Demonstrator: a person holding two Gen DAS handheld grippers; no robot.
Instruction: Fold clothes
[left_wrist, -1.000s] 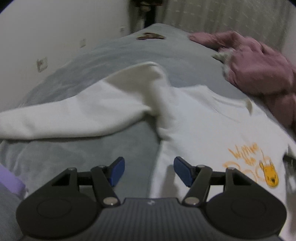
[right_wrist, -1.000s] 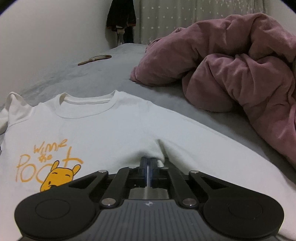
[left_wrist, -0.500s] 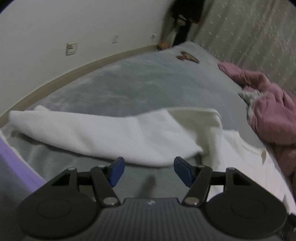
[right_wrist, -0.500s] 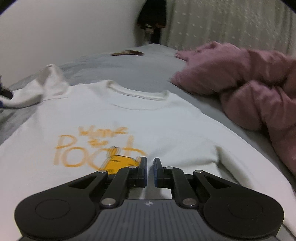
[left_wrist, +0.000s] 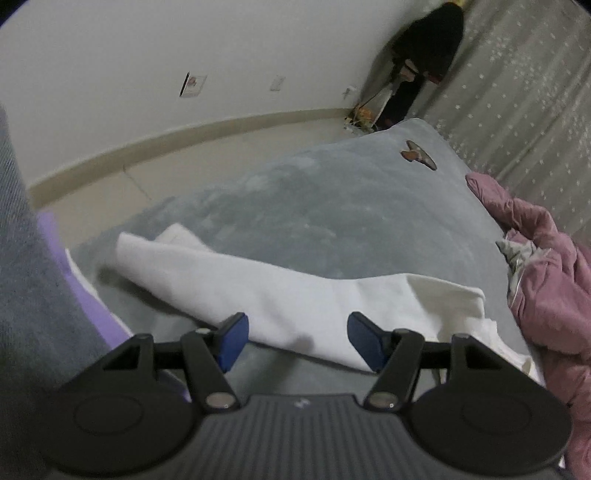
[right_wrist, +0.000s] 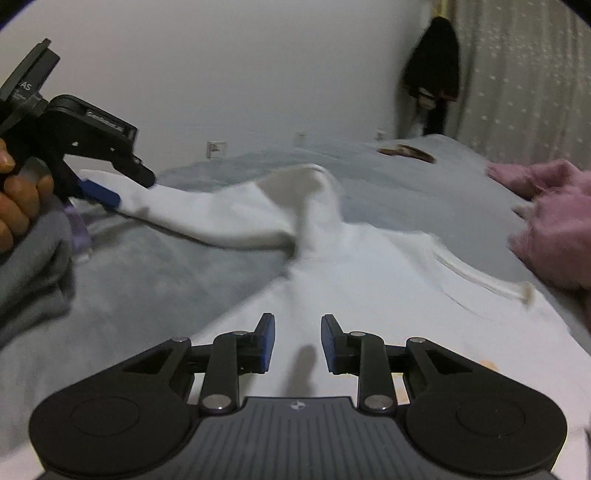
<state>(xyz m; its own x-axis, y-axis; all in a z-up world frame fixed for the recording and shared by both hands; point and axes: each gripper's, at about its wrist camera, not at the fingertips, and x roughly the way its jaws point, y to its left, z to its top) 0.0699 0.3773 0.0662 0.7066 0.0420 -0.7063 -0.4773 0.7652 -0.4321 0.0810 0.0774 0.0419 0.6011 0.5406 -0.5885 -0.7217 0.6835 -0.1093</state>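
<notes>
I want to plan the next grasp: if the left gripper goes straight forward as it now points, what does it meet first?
Most likely the white sleeve: it lies across the line between the open left gripper fingers, on the grey bed cover. Depth is unclear, so the gap cannot be judged.

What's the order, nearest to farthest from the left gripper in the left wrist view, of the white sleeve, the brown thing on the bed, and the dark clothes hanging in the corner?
From the left gripper:
1. White sleeve, lying across the grey bed just ahead of the fingers.
2. Brown thing, near the bed's far end, right of centre.
3. Dark hanging clothes, in the room's far corner, upper right.
</notes>
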